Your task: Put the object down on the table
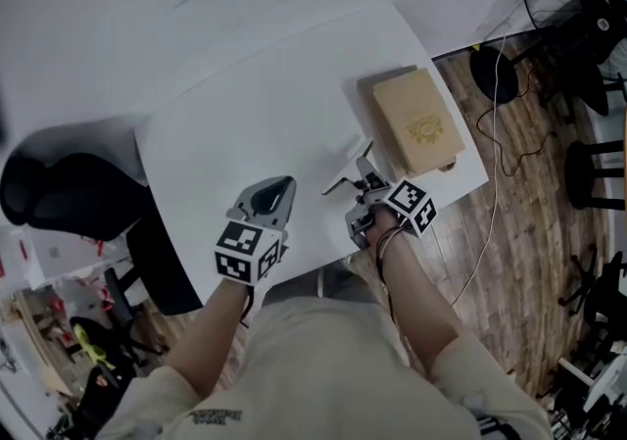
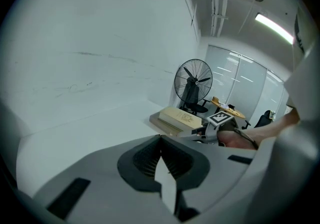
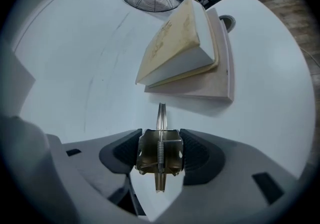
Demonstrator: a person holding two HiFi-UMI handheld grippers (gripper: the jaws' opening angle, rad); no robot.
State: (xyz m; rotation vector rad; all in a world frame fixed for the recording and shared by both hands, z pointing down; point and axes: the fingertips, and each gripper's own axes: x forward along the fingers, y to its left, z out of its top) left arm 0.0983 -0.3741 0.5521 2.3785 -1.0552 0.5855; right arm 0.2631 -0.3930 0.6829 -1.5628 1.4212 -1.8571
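Clip (image 3: pixel 159 154) spring; right gripper view only

Object: metal spring clip (image 3: pixel 161 113), brass-grey sheet metal with a coil spring running down the middle of its folded body. The body is clamped between the two dark pads of the right gripper (image 3: pixel 160 152), upright and edge-on, with two thin flat blades pressed together and projecting forward past the pads. It sits low over the white table (image 3: pixel 260 93), near the front edge and pointing toward the stacked books; whether the blades touch the surface cannot be told.
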